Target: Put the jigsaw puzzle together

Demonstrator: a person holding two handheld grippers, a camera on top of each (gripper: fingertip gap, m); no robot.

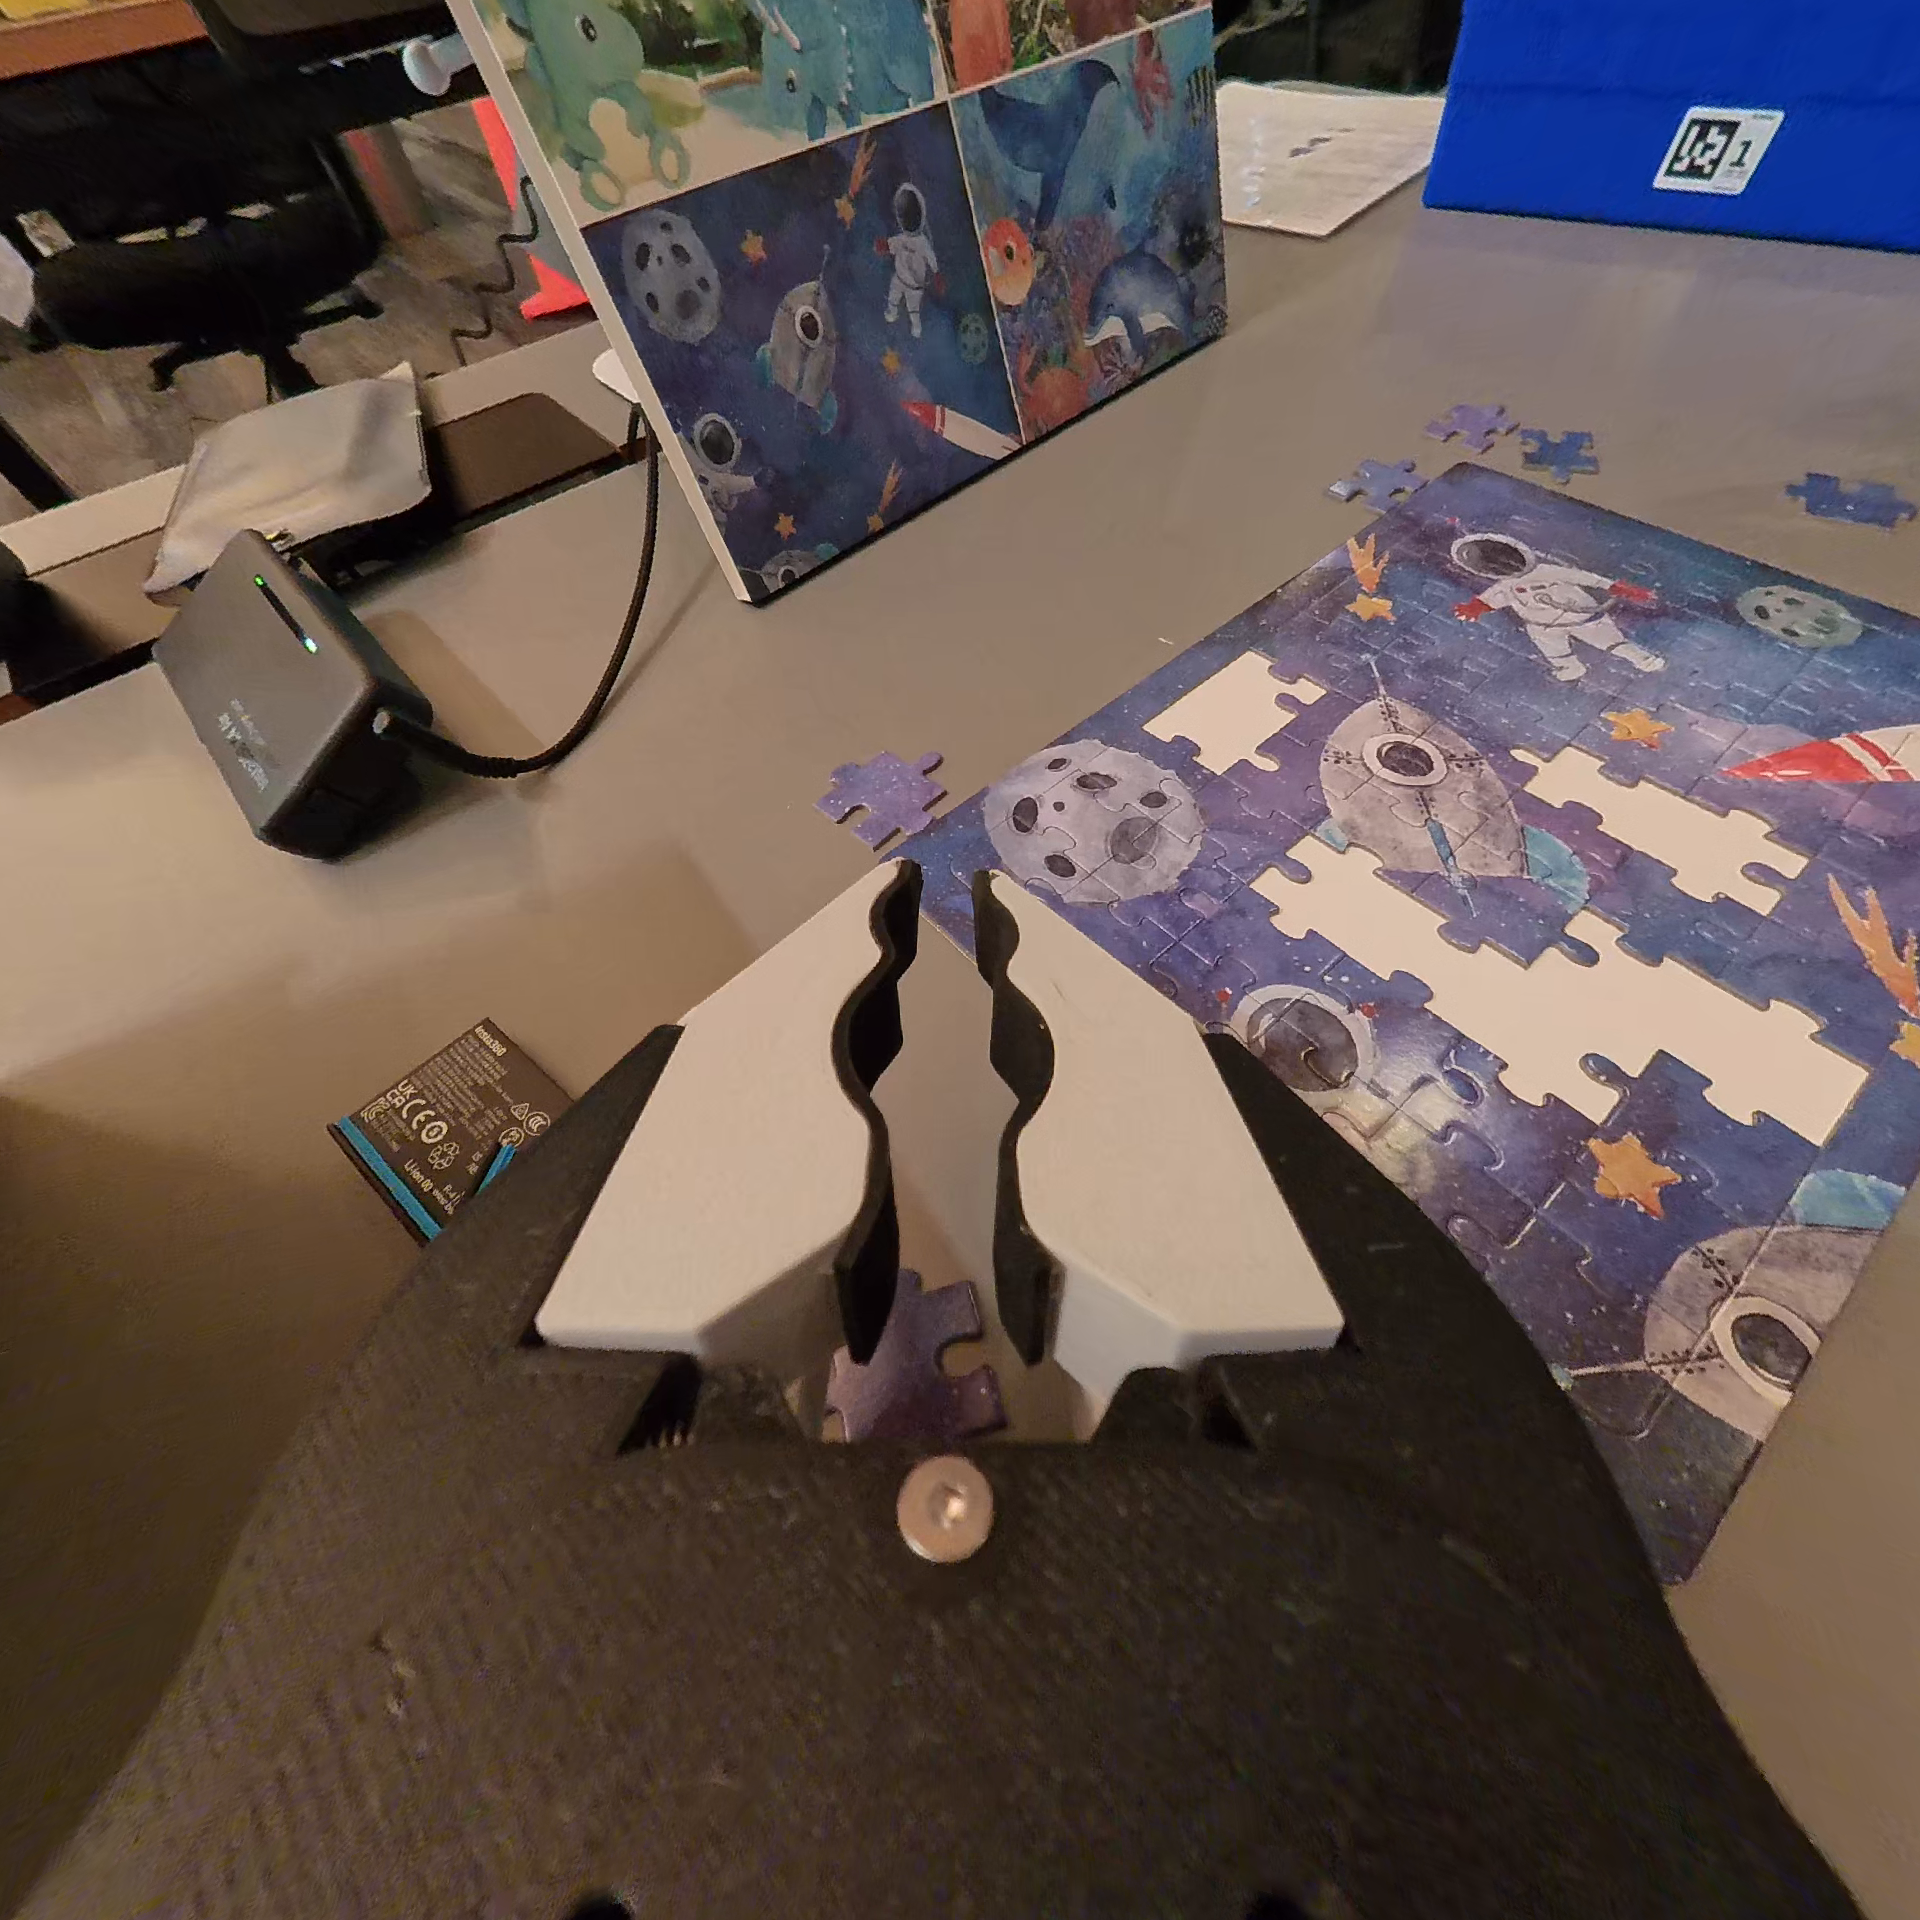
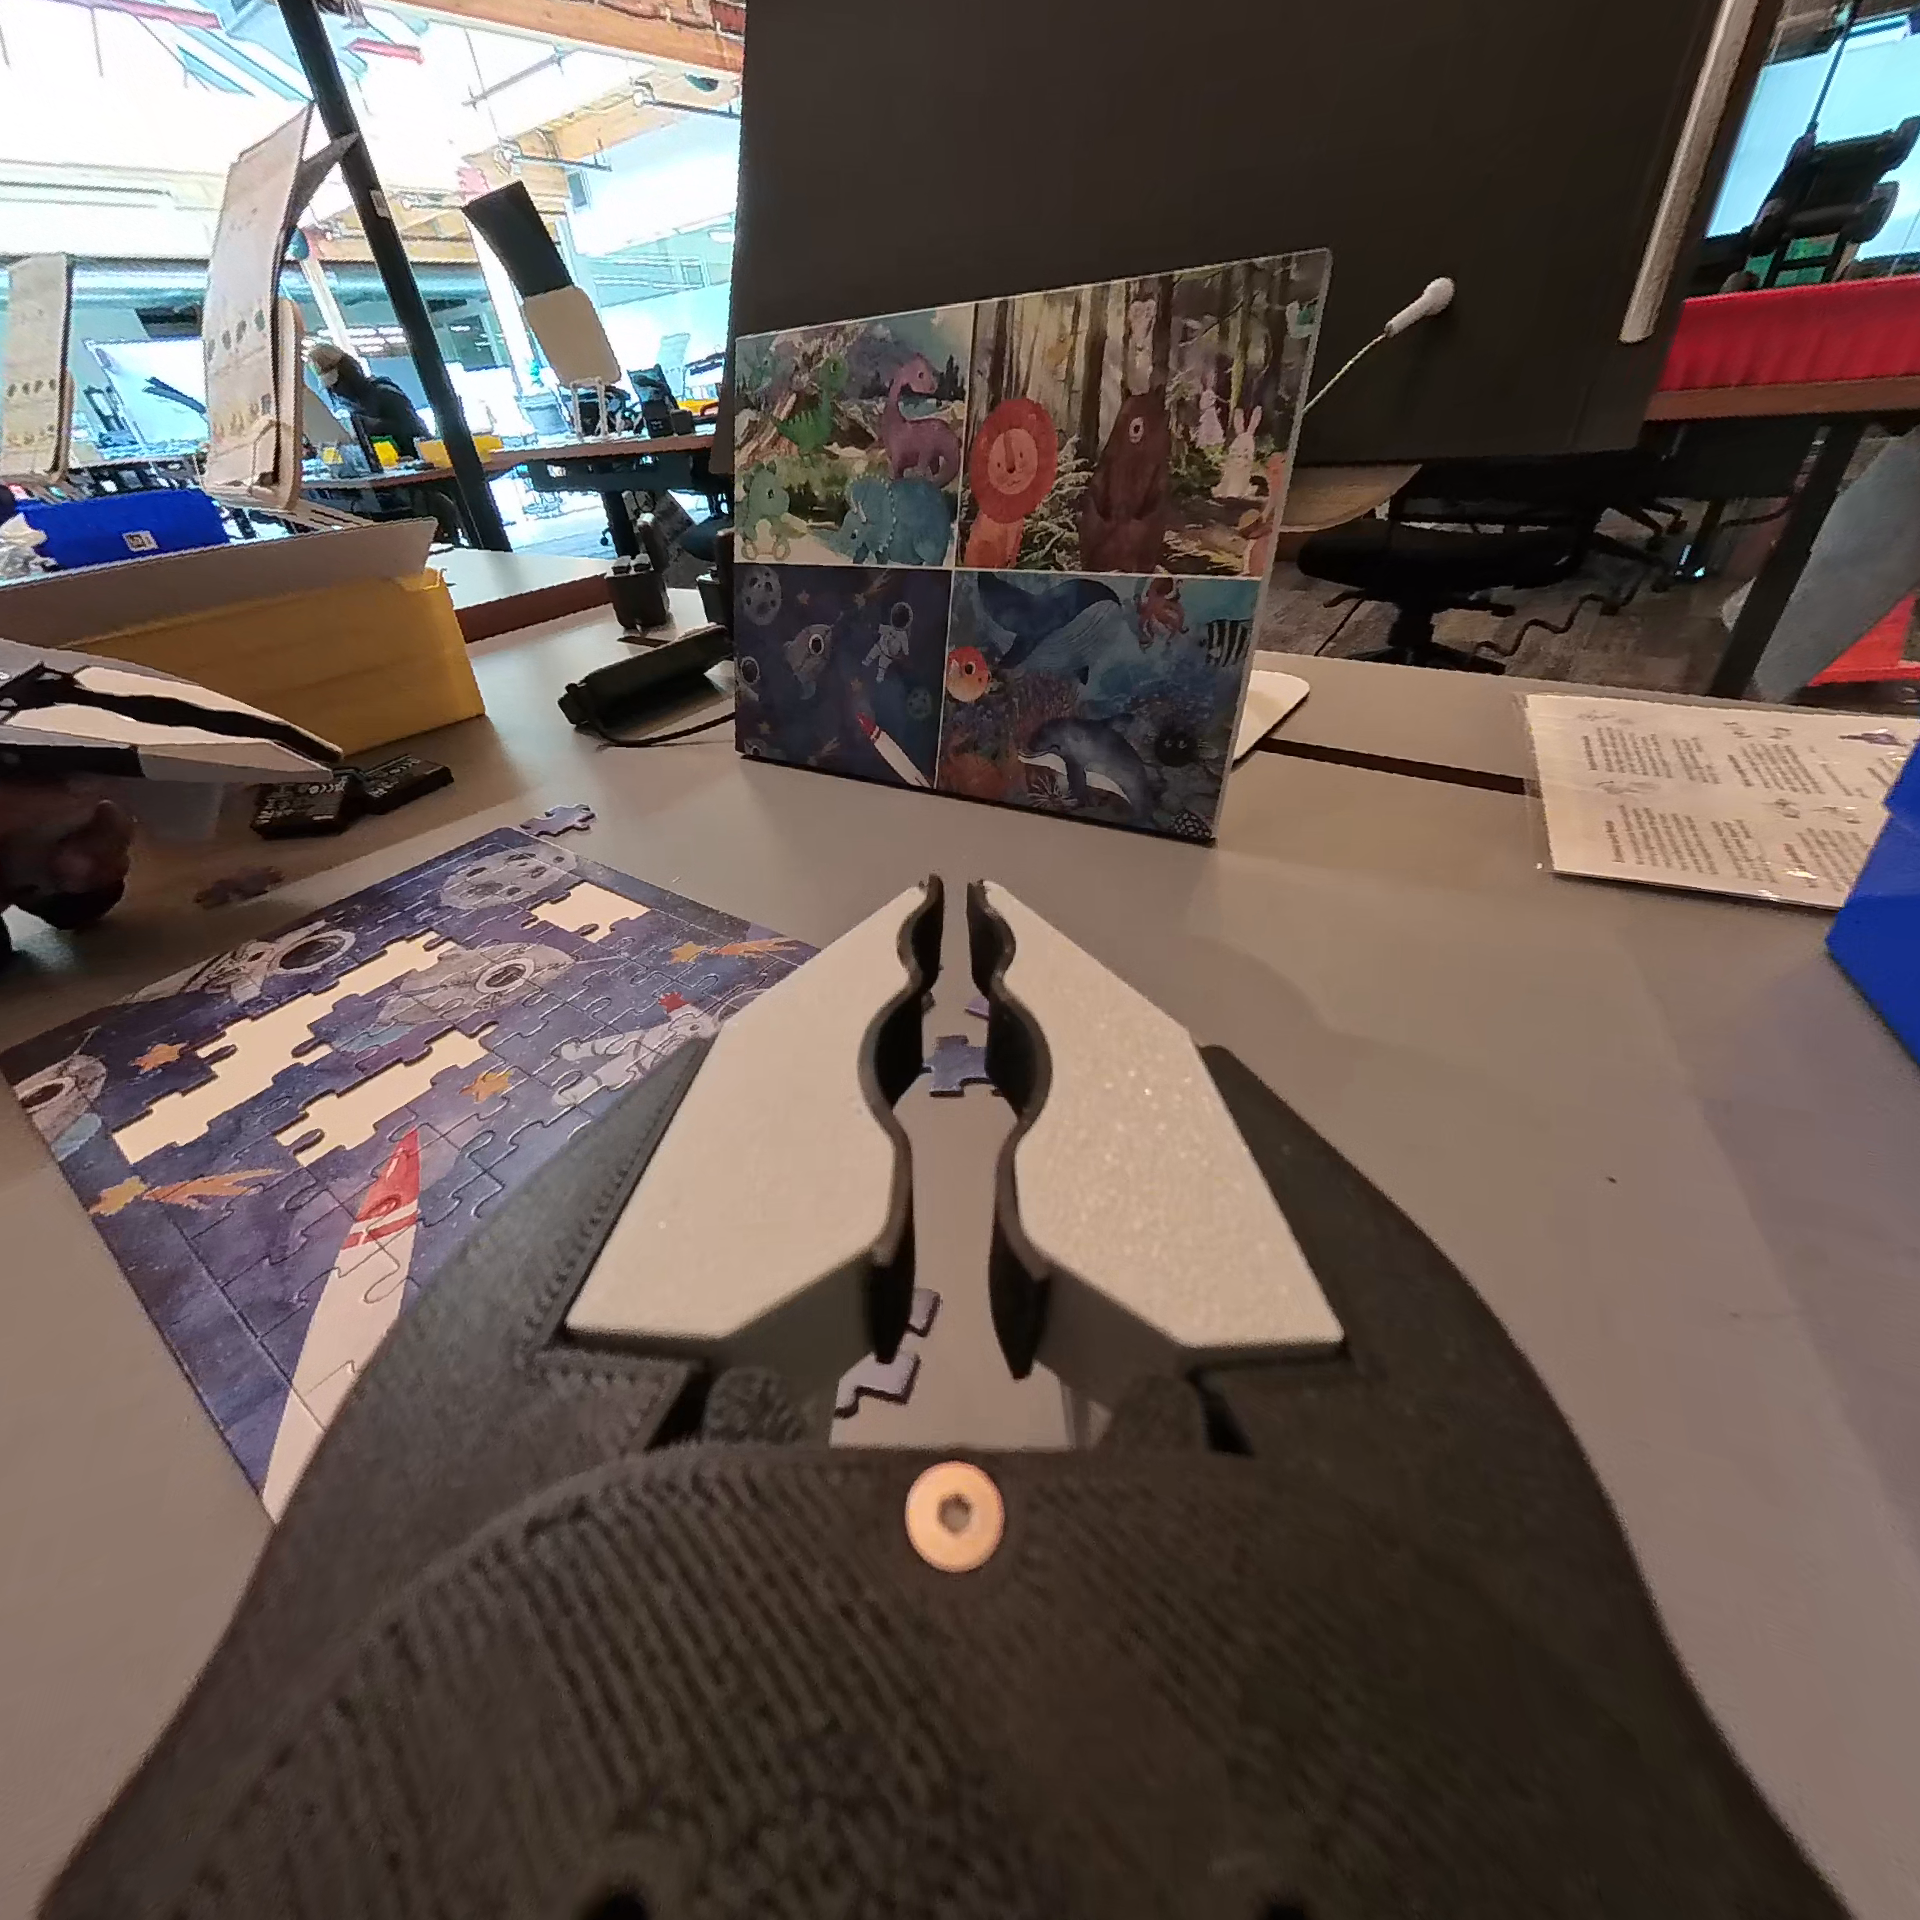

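Your left gripper (image 1: 948, 883) is nearly closed, empty, by the puzzle (image 1: 1455, 966). Your right gripper (image 2: 954, 891), likewise narrow, hovers over loose pieces (image 2: 961, 1062).

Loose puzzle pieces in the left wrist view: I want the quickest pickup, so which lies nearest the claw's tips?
The purple piece touching the puzzle's moon corner; the others lie far beyond.

We hold the left gripper (image 1: 948, 878) low and angled downward, its jaws a narrow gap apart and nearly parallel at the tips, gripping nothing. We hold the right gripper (image 2: 954, 886) nearly level, its jaws likewise set a slim gap apart and empty. From the right wrist view, the left gripper sits far left.
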